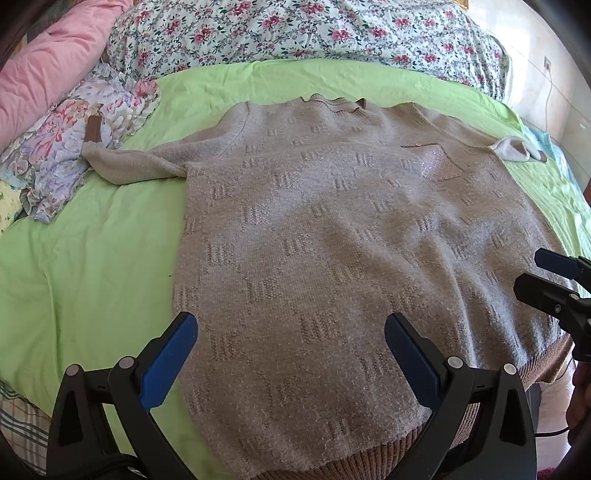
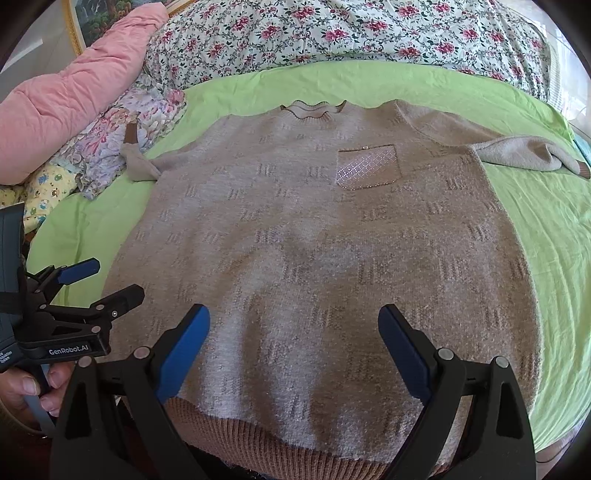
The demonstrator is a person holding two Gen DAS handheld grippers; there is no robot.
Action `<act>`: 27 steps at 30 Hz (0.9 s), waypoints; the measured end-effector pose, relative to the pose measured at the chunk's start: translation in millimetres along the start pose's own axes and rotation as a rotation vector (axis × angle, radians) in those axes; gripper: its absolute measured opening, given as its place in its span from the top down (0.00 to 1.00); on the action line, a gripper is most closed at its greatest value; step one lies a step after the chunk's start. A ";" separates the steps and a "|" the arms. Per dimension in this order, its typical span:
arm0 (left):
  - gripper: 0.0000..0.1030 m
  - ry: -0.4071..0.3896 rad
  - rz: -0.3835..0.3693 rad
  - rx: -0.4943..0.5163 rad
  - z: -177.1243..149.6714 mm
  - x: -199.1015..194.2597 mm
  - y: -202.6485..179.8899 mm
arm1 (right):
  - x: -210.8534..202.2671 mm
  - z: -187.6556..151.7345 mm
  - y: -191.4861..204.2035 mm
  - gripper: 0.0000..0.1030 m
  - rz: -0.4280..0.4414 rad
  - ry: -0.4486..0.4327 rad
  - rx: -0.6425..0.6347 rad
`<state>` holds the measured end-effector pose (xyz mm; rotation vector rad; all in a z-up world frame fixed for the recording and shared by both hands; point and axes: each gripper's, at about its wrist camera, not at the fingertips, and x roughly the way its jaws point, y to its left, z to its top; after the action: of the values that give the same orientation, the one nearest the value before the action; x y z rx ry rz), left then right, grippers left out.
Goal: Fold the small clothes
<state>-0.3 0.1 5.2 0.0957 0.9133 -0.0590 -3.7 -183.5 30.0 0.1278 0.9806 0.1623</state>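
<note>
A beige knitted sweater (image 1: 332, 240) with a sparkly chest pocket (image 1: 441, 164) lies flat, front up, on a green sheet (image 1: 85, 266); it also shows in the right wrist view (image 2: 314, 251). Its sleeves spread left (image 1: 129, 164) and right (image 2: 528, 153). Its ribbed hem (image 2: 258, 432) is nearest me. My left gripper (image 1: 291, 332) is open and empty above the hem's left part. My right gripper (image 2: 293, 325) is open and empty above the hem's middle. The right gripper shows at the left view's right edge (image 1: 546, 277). The left gripper shows at the right view's left edge (image 2: 107, 280).
A floral quilt (image 1: 295, 29) lies along the bed's far side. A pink quilt (image 1: 44, 62) and crumpled floral clothes (image 1: 74, 147) lie at the far left. A patterned cloth (image 2: 48, 195) lies at the left. A wall with a socket and cable (image 1: 548, 74) is at the right.
</note>
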 end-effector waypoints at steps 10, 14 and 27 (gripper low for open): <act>0.01 -0.011 -0.007 -0.002 -0.9 -0.8 -1.7 | -2.9 -0.3 2.5 0.10 -0.002 0.008 0.003; 0.01 -0.014 -0.020 -0.011 -1.1 -0.8 -1.1 | -3.0 0.3 2.8 0.10 -0.011 0.026 0.003; 0.01 0.007 -0.024 0.008 3.7 3.7 -3.7 | 1.6 2.8 -2.0 0.10 -0.069 0.065 -0.026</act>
<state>4.5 -4.0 4.3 0.0925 0.9218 -0.0846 -0.3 -185.3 29.9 0.0650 1.0463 0.1170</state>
